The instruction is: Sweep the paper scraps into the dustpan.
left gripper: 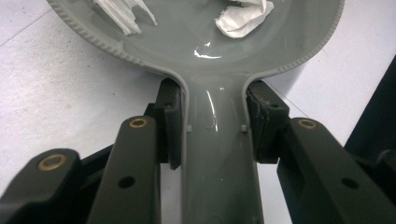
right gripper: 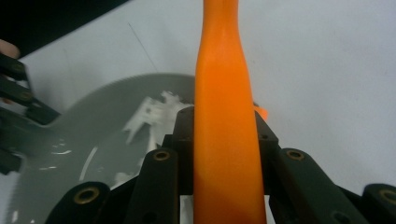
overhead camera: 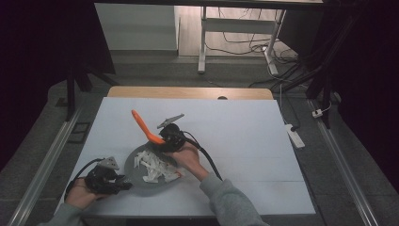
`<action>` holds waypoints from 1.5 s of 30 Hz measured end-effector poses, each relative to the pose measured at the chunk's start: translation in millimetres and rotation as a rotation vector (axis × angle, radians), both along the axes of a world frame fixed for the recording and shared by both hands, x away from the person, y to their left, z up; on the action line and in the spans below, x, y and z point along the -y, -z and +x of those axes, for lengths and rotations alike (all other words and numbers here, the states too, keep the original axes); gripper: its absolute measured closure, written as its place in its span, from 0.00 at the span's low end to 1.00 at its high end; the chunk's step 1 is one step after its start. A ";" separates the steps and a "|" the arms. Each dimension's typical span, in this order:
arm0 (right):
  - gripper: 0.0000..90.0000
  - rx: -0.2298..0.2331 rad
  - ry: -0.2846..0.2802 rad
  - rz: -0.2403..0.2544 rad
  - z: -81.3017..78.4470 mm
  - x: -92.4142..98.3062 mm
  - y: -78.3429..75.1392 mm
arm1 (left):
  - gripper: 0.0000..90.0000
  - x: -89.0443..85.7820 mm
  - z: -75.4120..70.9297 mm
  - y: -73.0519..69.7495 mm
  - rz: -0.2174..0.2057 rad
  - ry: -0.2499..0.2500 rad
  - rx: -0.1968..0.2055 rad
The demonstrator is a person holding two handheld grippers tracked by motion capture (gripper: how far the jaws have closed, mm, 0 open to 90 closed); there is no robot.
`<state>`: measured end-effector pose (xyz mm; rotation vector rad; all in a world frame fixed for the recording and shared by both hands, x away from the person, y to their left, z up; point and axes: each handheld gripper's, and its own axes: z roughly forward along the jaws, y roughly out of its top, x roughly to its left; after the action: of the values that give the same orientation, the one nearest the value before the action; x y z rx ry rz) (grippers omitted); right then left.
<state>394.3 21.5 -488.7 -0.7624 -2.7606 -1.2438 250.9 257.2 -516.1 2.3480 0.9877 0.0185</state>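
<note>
A grey round pan (overhead camera: 136,181) with a ribbed rim lies on the white table cover and holds several white paper scraps (overhead camera: 153,165). My left gripper (overhead camera: 123,183) is shut on the pan's flat handle (left gripper: 219,154); its pads (left gripper: 170,126) press both sides just behind the bowl (left gripper: 187,32). My right gripper (overhead camera: 164,141) hovers over the pan's far edge, shut on an orange tool handle (overhead camera: 143,126) that sticks up and to the left. In the right gripper view the orange handle (right gripper: 224,116) runs between the jaws, above the pan (right gripper: 93,135) and scraps (right gripper: 154,114).
The white cover (overhead camera: 244,141) spreads wide to the right and far side of the pan. A wooden table edge (overhead camera: 188,92) shows at the back. Desk legs and cables (overhead camera: 263,47) stand on the floor beyond. A power strip (overhead camera: 295,136) lies off the right edge.
</note>
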 end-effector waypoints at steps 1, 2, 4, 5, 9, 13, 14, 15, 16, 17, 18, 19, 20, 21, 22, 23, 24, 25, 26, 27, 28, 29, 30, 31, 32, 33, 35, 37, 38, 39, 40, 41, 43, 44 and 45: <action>0.79 0.013 -0.001 0.010 -0.3 1.7 -3.3 | 0.68 0.0 -0.1 -0.1 0.000 0.000 0.000; 0.79 0.027 0.005 0.014 -0.3 3.9 -6.6 | 0.68 -0.1 0.0 -0.2 0.002 0.003 0.000; 0.79 0.047 0.024 0.023 1.7 10.2 -12.6 | 0.68 -0.1 0.0 -0.3 0.001 0.003 0.000; 0.79 0.046 0.040 0.030 2.8 14.1 -15.5 | 0.68 -0.2 0.0 -0.3 0.001 0.003 0.000; 0.79 0.072 0.084 0.056 8.4 32.4 -24.6 | 0.68 -0.5 0.0 -0.2 0.001 0.003 0.002; 0.79 0.078 0.117 0.078 10.6 51.1 -30.8 | 0.68 -0.7 -0.2 -0.3 -0.002 0.002 0.004; 0.79 0.083 0.123 0.079 10.7 55.7 -31.8 | 0.68 -0.7 -0.3 -0.2 -0.003 0.002 0.004; 0.79 0.084 0.134 0.082 10.7 59.8 -32.5 | 0.68 -0.8 -0.3 -0.2 -0.003 0.002 0.004; 0.79 0.085 0.143 0.081 10.8 63.9 -33.0 | 0.68 -0.8 -0.3 -0.3 -0.003 0.002 0.004; 0.79 0.087 0.152 0.080 11.1 67.8 -33.1 | 0.68 -0.9 -0.3 -0.3 -0.004 0.002 0.004; 0.79 0.089 0.158 0.077 11.7 71.3 -32.9 | 0.68 -0.9 -0.4 -0.3 -0.005 0.002 0.004; 0.79 0.093 0.164 0.070 12.3 74.4 -32.5 | 0.68 -1.1 -0.4 -0.3 -0.004 0.002 0.003; 0.79 0.098 0.171 0.061 12.8 77.1 -32.0 | 0.68 -1.3 -0.4 -0.4 -0.004 0.003 0.003; 0.79 0.099 0.176 0.055 13.7 79.5 -31.1 | 0.68 -1.6 -0.4 -0.5 -0.003 0.005 0.004; 0.79 0.097 0.184 0.051 14.5 81.6 -30.1 | 0.68 -1.9 -0.6 -0.5 -0.006 0.004 0.004; 0.79 0.097 0.189 0.046 15.5 83.5 -28.9 | 0.68 -2.1 -0.8 -0.5 -0.008 0.004 0.004; 0.79 0.099 0.196 0.038 16.3 85.1 -27.4 | 0.68 -2.6 -0.9 -0.6 -0.009 0.005 0.004; 0.79 0.101 0.201 0.031 17.2 86.5 -25.9 | 0.68 -3.1 -1.1 -0.6 -0.009 0.007 0.004; 0.79 0.101 0.206 0.024 17.9 87.8 -24.2 | 0.68 -3.5 -1.3 -0.6 -0.010 0.007 0.004; 0.79 0.099 0.215 0.016 18.1 88.6 -22.6 | 0.68 -4.0 -1.5 -0.5 -0.011 0.008 0.004; 0.79 0.099 0.219 0.009 18.7 89.4 -20.8 | 0.68 -4.1 -1.7 -0.3 -0.014 0.005 0.003; 0.79 0.099 0.222 0.002 19.3 90.2 -18.8 | 0.68 -4.7 -1.8 -0.4 -0.012 0.008 0.003; 0.79 0.096 0.228 -0.004 19.6 90.7 -16.8 | 0.68 -4.8 -2.1 -0.3 -0.014 0.006 0.003; 0.79 0.093 0.234 -0.012 20.1 91.2 -14.7 | 0.68 -5.1 -2.3 -0.4 -0.014 0.007 0.003; 0.79 0.091 0.239 -0.018 20.5 91.5 -12.6 | 0.68 -5.6 -2.5 -0.6 -0.013 0.009 0.003; 0.79 0.088 0.243 -0.022 20.9 91.8 -10.6 | 0.68 -6.1 -2.7 -0.7 -0.011 0.014 0.002; 0.79 0.078 0.253 -0.027 21.3 92.2 -6.5 | 0.68 -6.9 -3.4 -0.9 -0.012 0.016 0.002; 0.79 0.072 0.254 -0.033 20.4 91.9 -2.9 | 0.68 -7.4 -3.9 -0.9 -0.013 0.021 0.000; 0.79 0.068 0.253 -0.036 19.3 91.3 -1.4 | 0.68 -7.5 -3.8 -1.0 -0.009 0.027 0.000; 0.79 0.065 0.250 -0.040 18.0 90.3 -0.2 | 0.68 -7.2 -3.9 -1.0 -0.008 0.030 0.000; 0.79 0.067 0.248 -0.046 16.5 89.2 0.9 | 0.68 -6.9 -3.9 -1.0 -0.007 0.032 0.000; 0.79 0.068 0.244 -0.047 15.3 88.1 2.1 | 0.68 -6.6 -4.0 -1.0 -0.007 0.032 0.000; 0.79 0.065 0.241 -0.051 13.6 85.7 4.4 | 0.68 -6.0 -4.6 -1.3 -0.008 0.034 -0.001; 0.79 0.064 0.241 -0.055 13.1 84.5 5.4 | 0.68 -5.8 -4.8 -1.4 -0.008 0.038 -0.001; 0.79 0.061 0.240 -0.054 12.9 83.1 6.6 | 0.68 -5.5 -5.1 -1.4 -0.006 0.041 0.000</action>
<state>407.1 -61.6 -495.3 -1.1070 -2.8290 -1.2509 245.8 262.8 -514.7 2.3624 0.9380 0.0002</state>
